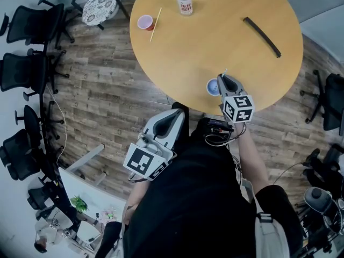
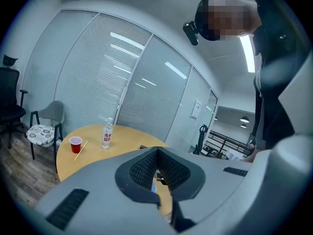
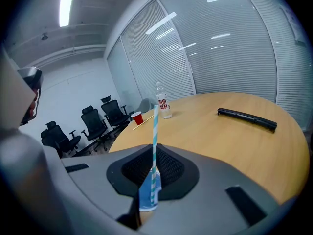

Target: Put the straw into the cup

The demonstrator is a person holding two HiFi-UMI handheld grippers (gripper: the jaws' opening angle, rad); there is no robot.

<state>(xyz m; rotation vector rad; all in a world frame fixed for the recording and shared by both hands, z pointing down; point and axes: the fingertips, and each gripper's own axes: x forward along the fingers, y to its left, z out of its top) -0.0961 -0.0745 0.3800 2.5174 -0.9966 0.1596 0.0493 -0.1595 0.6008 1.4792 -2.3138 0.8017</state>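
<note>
Right gripper view showed the right gripper (image 3: pixel 154 175) with its jaws closed on a teal-and-white striped paper straw (image 3: pixel 155 131), which was held upright and rose above the pads. The straw's lower end lay against a small light-blue cup (image 3: pixel 145 196) seen through the jaw gap. Whether the end was already inside the rim could not be confirmed. In the head view, that cup stood at the near edge of the round wooden table (image 1: pixel 226 31), just beside the right gripper's tips.

The left gripper (image 2: pixel 157 176) was off the table near the person's body, jaws together and empty.

Far across the table stood a red plastic cup (image 1: pixel 145 22) with a thin tan stick (image 1: pixel 156 24) beside it, a clear plastic bottle (image 1: pixel 184 0), and a long black bar (image 1: pixel 262 36).

The step in hand appeared to be insertion. The next move likely required lowering the straw vertically until it seated, then parting the jaws without tipping the cup.
</note>
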